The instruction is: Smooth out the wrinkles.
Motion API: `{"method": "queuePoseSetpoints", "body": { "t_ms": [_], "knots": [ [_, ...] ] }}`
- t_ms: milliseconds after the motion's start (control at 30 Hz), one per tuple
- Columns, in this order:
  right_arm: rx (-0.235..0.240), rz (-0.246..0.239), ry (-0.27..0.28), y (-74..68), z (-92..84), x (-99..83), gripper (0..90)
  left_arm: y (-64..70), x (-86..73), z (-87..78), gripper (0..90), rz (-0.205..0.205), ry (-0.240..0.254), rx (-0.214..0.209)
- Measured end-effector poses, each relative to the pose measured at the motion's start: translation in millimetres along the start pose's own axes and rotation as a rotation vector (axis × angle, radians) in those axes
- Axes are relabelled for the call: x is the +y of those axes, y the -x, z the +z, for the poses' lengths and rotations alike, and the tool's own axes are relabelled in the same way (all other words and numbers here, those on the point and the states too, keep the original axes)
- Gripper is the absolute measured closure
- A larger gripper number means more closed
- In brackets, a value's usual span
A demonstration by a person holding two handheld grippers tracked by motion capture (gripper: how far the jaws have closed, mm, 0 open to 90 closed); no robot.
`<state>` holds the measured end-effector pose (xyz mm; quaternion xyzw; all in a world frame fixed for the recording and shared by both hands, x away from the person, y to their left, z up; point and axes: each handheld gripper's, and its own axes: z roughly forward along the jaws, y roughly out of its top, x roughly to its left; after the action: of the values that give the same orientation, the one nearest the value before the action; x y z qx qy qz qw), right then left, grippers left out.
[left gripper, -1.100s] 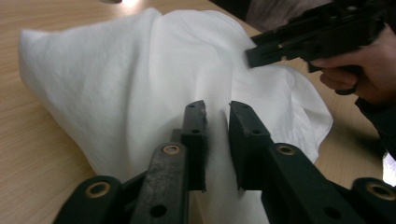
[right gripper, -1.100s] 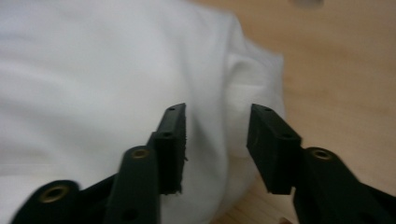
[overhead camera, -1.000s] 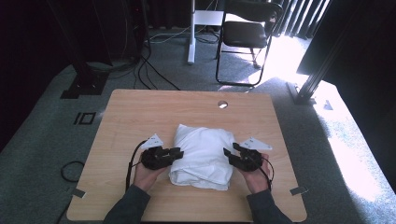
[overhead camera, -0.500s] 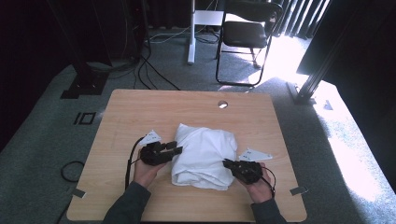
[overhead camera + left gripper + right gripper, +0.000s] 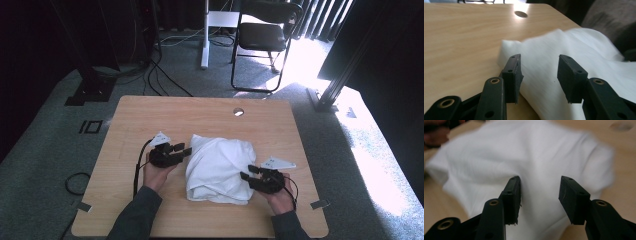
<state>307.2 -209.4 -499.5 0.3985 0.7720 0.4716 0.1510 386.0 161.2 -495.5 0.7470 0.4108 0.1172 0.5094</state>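
A white cloth (image 5: pixel 220 167), loosely folded into a bundle, lies in the middle of the wooden table (image 5: pixel 150 115). My left gripper (image 5: pixel 186 149) sits at the cloth's upper left edge. Its jaws have just been opening and stand open in the left gripper view, with the cloth (image 5: pixel 574 47) lying slack under and beyond the left gripper (image 5: pixel 539 75). My right gripper (image 5: pixel 246 173) is at the cloth's lower right side. Its jaws have also just opened, and in the right gripper view the right gripper (image 5: pixel 539 197) hangs over the cloth (image 5: pixel 524 152) without pinching it.
A round cable hole (image 5: pixel 238 111) sits near the table's far edge. Beyond the table stand a black chair (image 5: pixel 262 35) and a white post (image 5: pixel 204 30). Cables (image 5: pixel 160 75) trail over the grey carpet at the back left.
The right hand has slid back toward the person, down the cloth's right side. The left hand has shifted a little along the left edge. The cloth's right side has spread slightly.
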Motion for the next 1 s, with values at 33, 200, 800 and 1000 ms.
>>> {"method": "queuePoseSetpoints", "body": {
  "t_ms": [33, 200, 800, 1000],
  "knots": [
    [-0.017, 0.005, 0.020, 2.1, 0.2, 5.6, 50.1, -10.5, 8.0, 11.0, 54.5, -0.026, -0.003, 0.025],
    [-0.118, 0.017, 0.052, 17.2, 15.0, 36.7, 49.5, -26.9, 17.8, 33.9, 52.8, -0.091, -0.020, 0.038],
    [-0.096, 0.061, -0.029, 36.3, 23.9, 32.6, 60.9, -34.4, 10.0, 74.1, 81.7, -0.175, -0.090, 0.007],
    [-0.231, 0.068, -0.045, 40.7, 11.7, 24.5, 90.0, -35.4, 11.8, 70.7, 86.6, -0.149, -0.080, 0.072]
  ]
}}
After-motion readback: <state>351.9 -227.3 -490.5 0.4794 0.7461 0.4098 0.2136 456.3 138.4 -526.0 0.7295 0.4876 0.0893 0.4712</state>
